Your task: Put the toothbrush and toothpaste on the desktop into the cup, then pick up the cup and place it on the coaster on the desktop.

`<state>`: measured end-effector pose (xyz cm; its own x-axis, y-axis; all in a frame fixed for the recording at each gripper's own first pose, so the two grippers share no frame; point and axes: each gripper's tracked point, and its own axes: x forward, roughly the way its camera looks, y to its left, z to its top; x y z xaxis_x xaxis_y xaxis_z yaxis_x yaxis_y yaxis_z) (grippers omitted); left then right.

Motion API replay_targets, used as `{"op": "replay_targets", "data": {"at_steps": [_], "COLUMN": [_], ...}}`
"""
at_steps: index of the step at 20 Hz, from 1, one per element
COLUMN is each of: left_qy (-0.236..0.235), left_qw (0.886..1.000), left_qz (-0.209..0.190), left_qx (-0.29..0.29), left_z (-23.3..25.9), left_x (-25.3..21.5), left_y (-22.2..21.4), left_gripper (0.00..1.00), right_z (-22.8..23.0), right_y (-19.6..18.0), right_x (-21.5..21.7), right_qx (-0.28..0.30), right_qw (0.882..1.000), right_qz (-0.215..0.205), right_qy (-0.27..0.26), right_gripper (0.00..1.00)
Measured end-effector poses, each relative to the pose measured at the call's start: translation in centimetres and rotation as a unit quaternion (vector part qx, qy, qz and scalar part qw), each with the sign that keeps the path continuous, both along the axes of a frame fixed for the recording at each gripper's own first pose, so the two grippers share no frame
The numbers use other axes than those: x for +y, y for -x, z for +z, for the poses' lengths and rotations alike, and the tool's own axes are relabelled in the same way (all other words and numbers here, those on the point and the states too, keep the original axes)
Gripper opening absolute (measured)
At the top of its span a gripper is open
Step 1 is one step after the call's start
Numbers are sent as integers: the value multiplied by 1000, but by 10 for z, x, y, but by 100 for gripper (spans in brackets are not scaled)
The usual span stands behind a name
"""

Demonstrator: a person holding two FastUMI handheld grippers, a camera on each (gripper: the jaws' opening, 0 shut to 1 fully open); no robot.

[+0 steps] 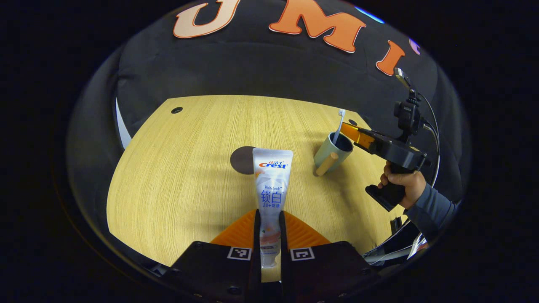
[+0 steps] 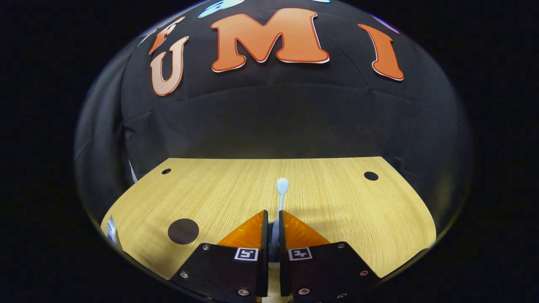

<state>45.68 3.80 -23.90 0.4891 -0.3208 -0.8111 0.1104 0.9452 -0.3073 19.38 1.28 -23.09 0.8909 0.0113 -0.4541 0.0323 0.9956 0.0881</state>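
Two orange-and-black two-finger grippers work over the pale wooden desktop (image 1: 177, 176). In the left gripper view, the left gripper (image 1: 269, 227) pinches the lower end of a white plastic toothpaste tube (image 1: 272, 185) between both fingers, the tube standing lengthwise ahead of them and lifted above the wood. Just behind the tube's top edge lies the dark round coaster (image 1: 242, 160), flat on the desktop. To the right stands the grey-green ceramic cup with a light wooden handle (image 1: 330, 153), and a white toothbrush (image 1: 338, 126) leans out of its mouth, bristle head up. The right gripper (image 1: 351, 131) hangs at the cup's rim, held by a hand (image 1: 402, 183) in a grey sleeve. In the right gripper view, that gripper's fingers are closed on the toothbrush's shaft, the head rising beyond their tips, and the coaster sits well to the left on the desktop.
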Motion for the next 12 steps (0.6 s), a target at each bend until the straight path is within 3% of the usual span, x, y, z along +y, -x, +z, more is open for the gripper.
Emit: {"op": "replay_targets", "data": {"at_steps": [2,4,5,9,12], "left_qy": [3,9,13,30,41], "left_qw": [1000,1000,999,996,990], "left_qz": [-5,-9,-12,-10,-7], "left_qx": [-13,-28,-38,-88,-133], "left_z": [-3,-2,1,6,7], "left_x": [-1,-3,-5,-20,-29], "left_y": [-12,-29,-40,-90,-133], "left_gripper": [19,19,19,19,19], "right_z": [0,-3,-2,12,23], "right_y": [9,22,28,49,66], "right_x": [-4,-10,-13,-22,-30], "right_qx": [12,27,29,21,12], "right_qw": [1000,1000,1000,1000,1000], "right_qz": [-3,-6,-6,-10,-13], "right_qy": [-3,4,8,5,10], "right_gripper": [15,26,39,73,88]}}
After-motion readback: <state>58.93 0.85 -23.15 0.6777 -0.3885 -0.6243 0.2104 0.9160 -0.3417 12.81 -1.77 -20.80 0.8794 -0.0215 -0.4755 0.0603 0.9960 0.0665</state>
